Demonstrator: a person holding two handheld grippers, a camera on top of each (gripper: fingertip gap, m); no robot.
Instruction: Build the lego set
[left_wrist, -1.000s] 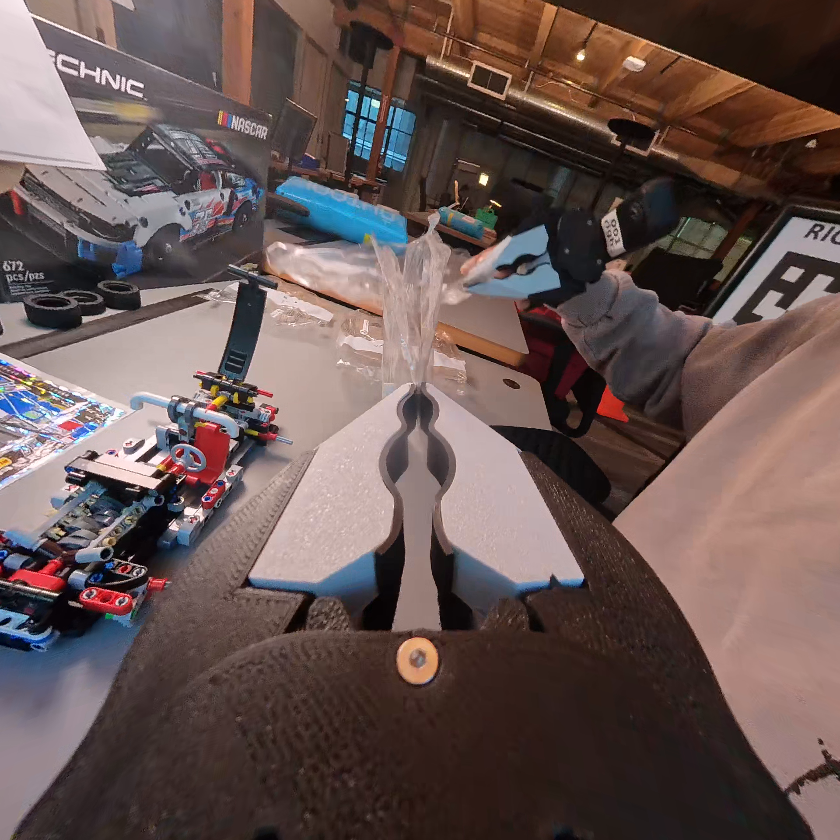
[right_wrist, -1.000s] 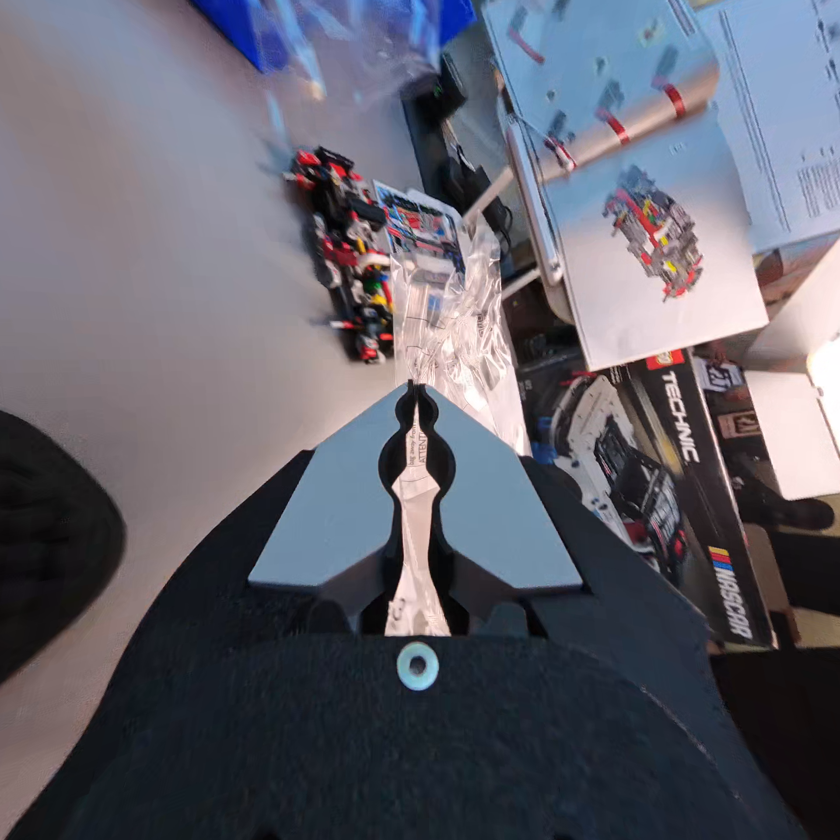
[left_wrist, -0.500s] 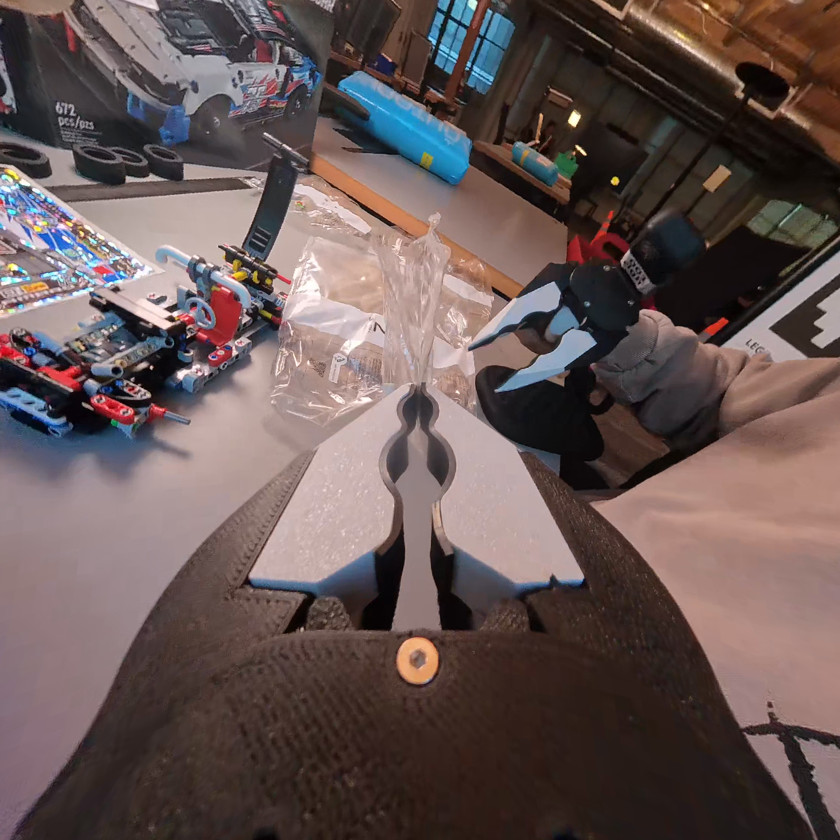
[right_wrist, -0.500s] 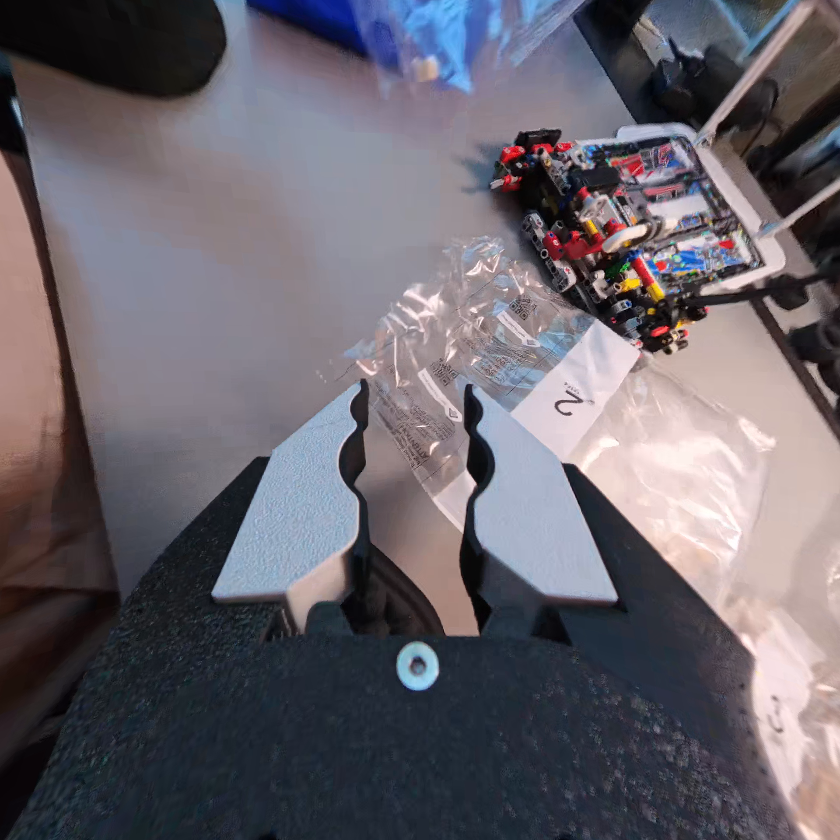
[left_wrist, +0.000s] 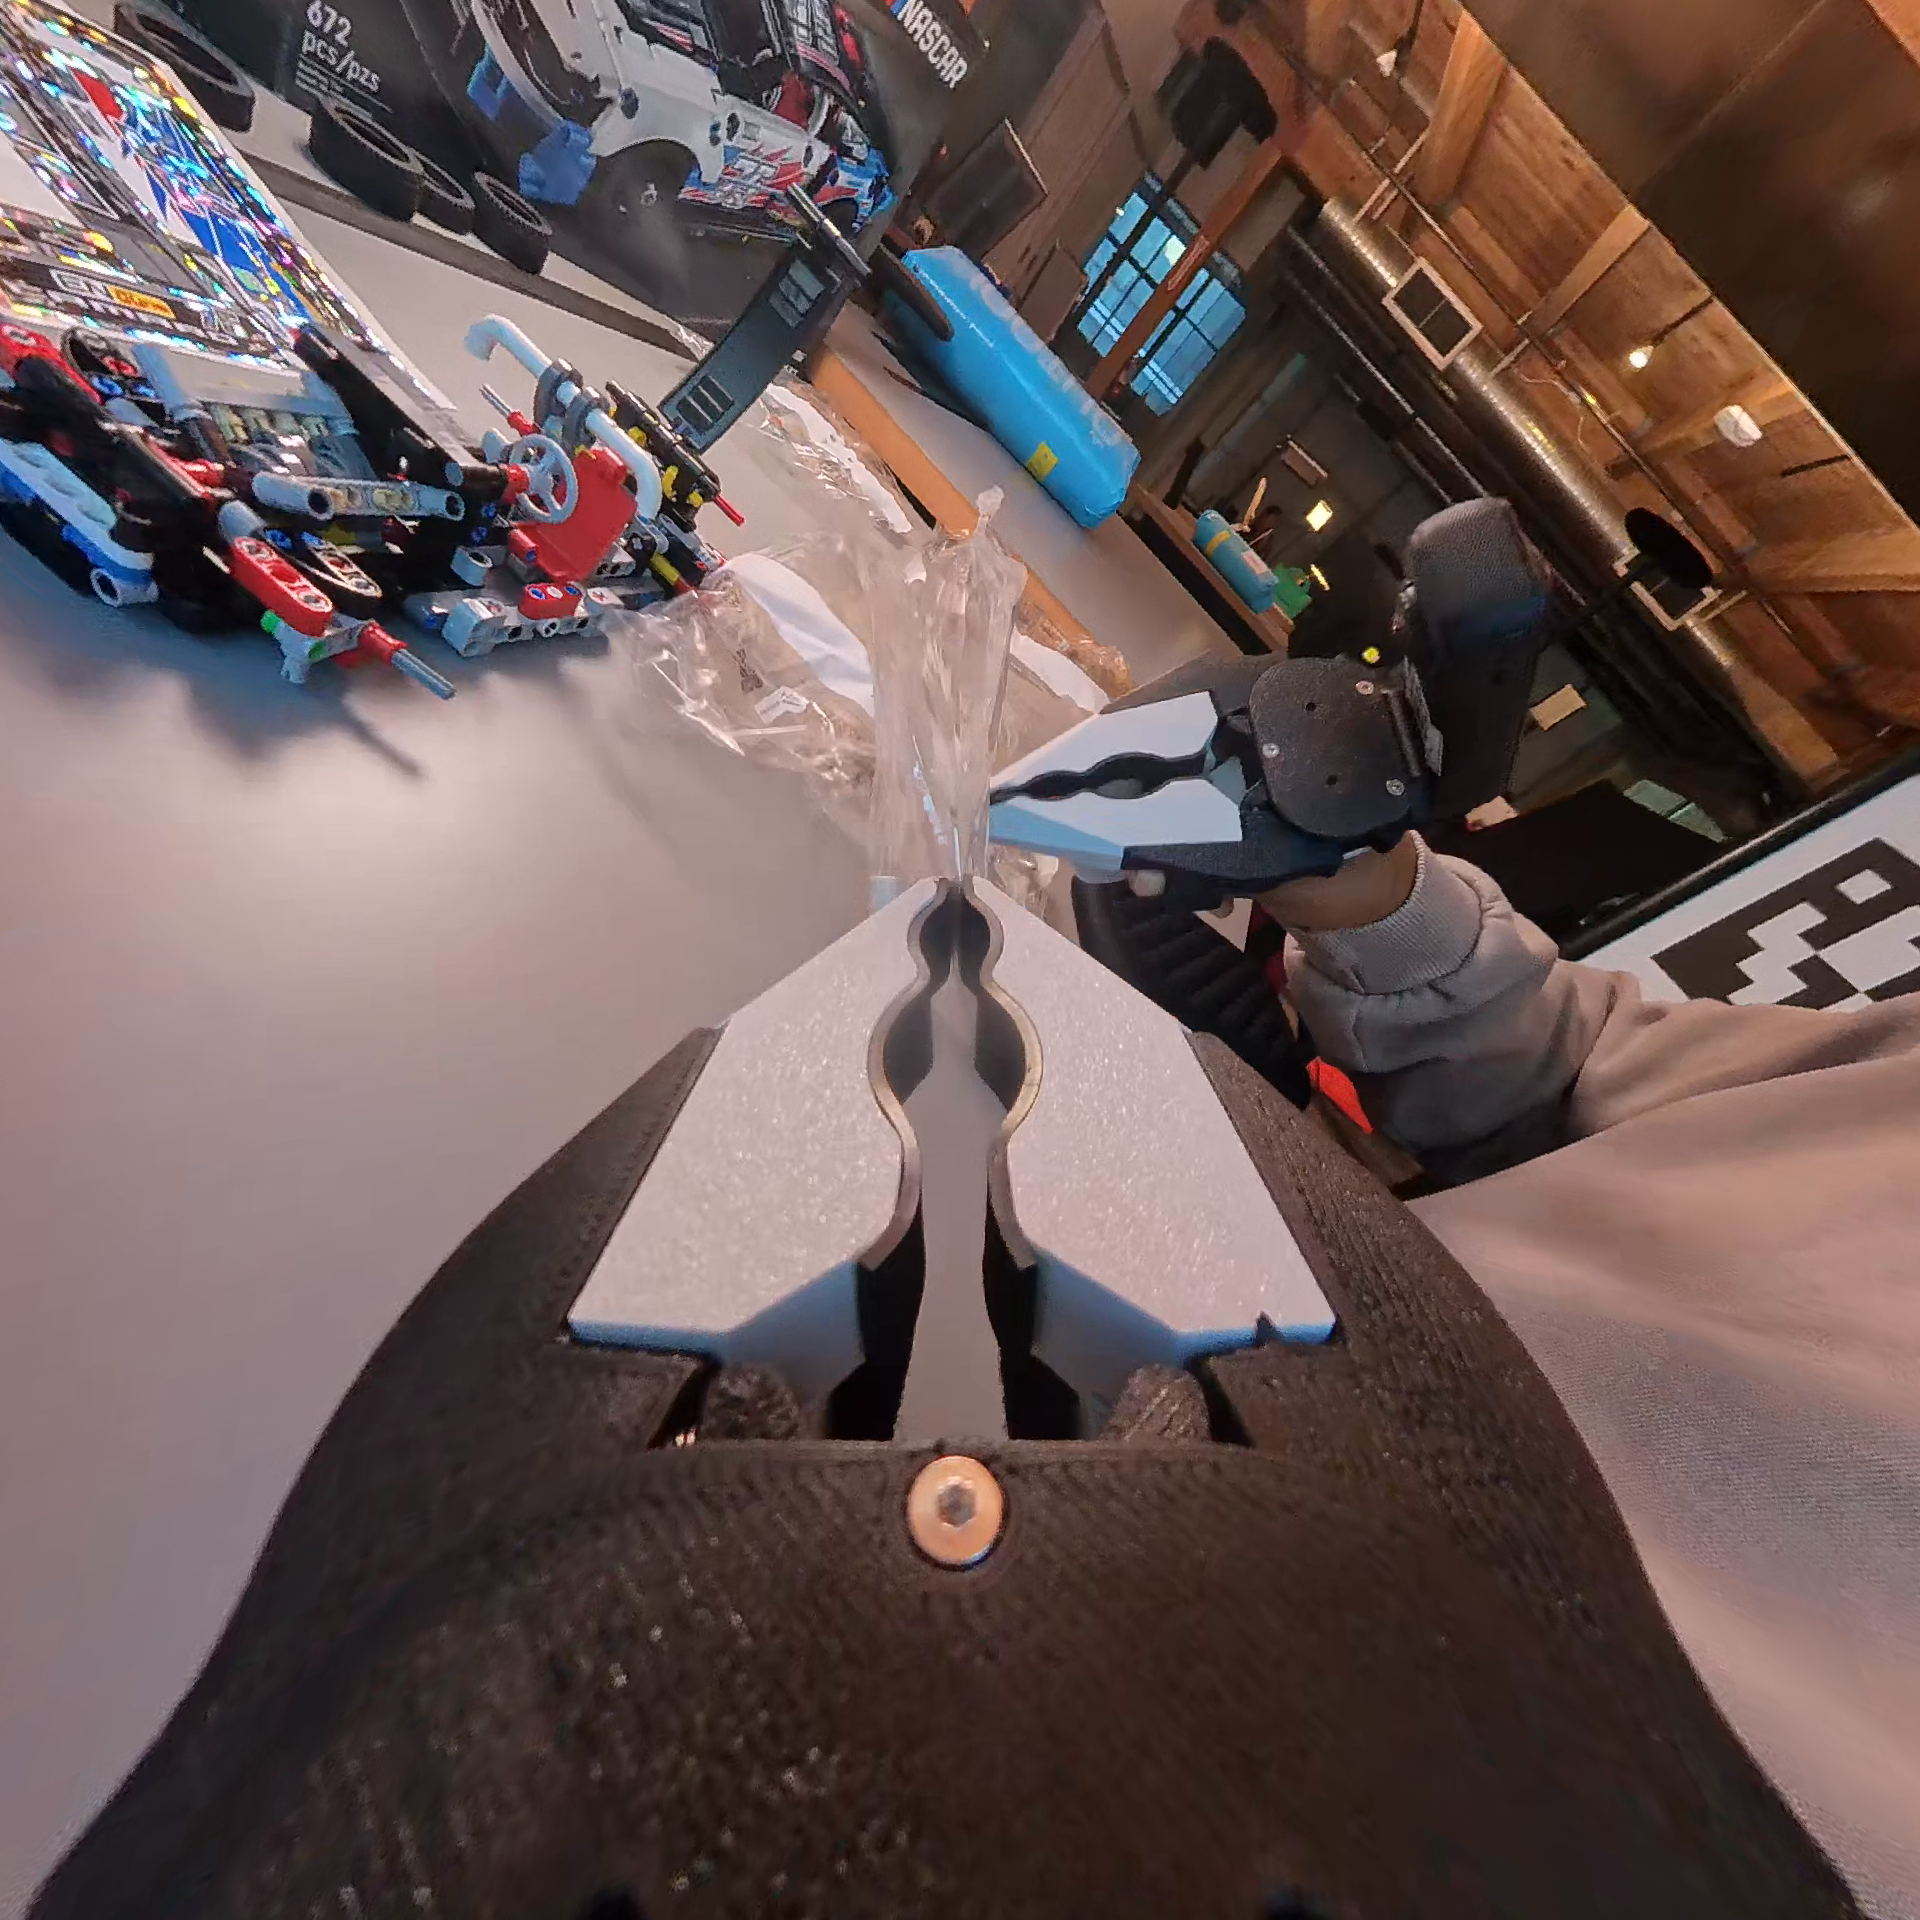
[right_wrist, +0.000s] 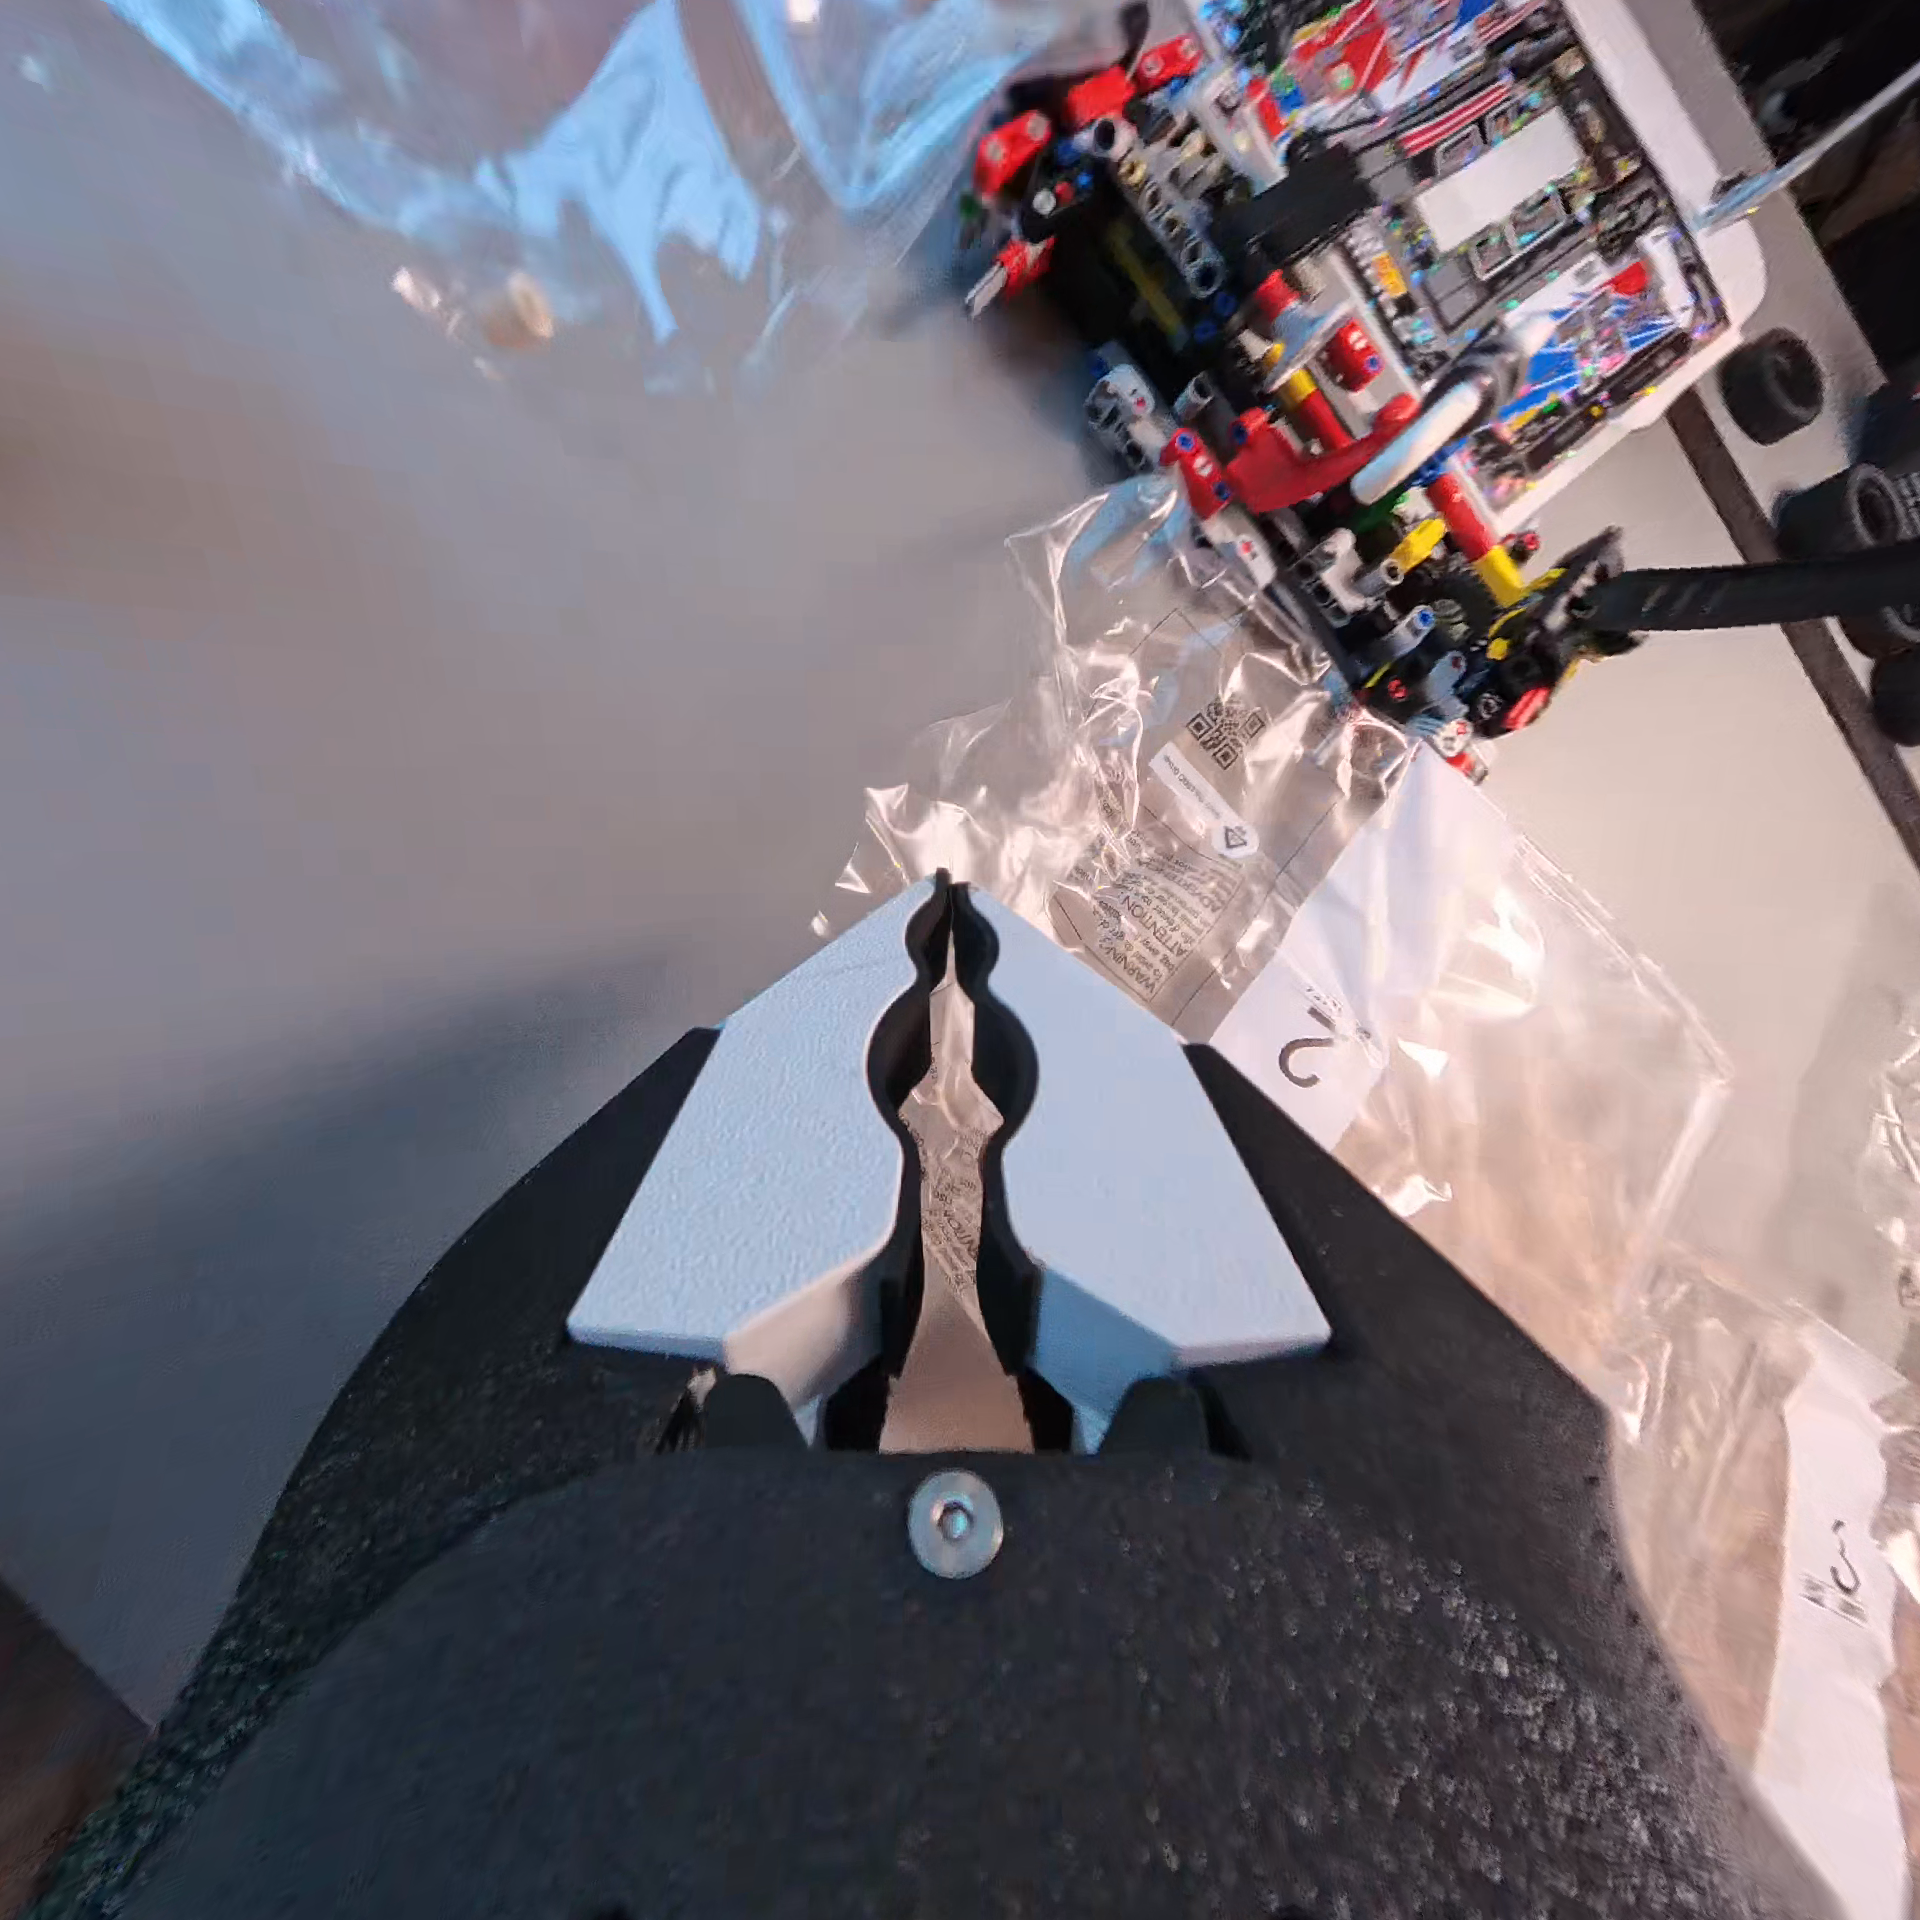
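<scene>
Your right gripper (right_wrist: 948, 894), gaping over the flat bag half a second ago, is now clenched on a fold of it; clear film shows pinched in the slot between the closed fingers. Your left gripper (left_wrist: 956, 888) has not let go: it stays clamped on a twisted strip of clear plastic (left_wrist: 940, 707) that stands up from its tips, as it did a second ago. In the left wrist view the right gripper (left_wrist: 997, 805) has come in from well off to the side and now sits just beside that strip, tips together; whether it touches the strip cannot be told.

With both grippers holding plastic, you look set to pull a bag open or clear it away, so the building itself is paused.

The bag (right_wrist: 1195, 852) lies crumpled on the grey table (right_wrist: 468, 779), its far edge touching the half-built car (right_wrist: 1299, 416). It bears a white panel and looks flat and empty; no loose pieces show inside. More clear bags lie at the right edge and across the top of the right wrist view, their contents too blurred to tell.

The car sits on the table beside a glossy sticker sheet (left_wrist: 135, 208), with the box (left_wrist: 623, 114) and loose tyres (left_wrist: 499, 213) behind.
</scene>
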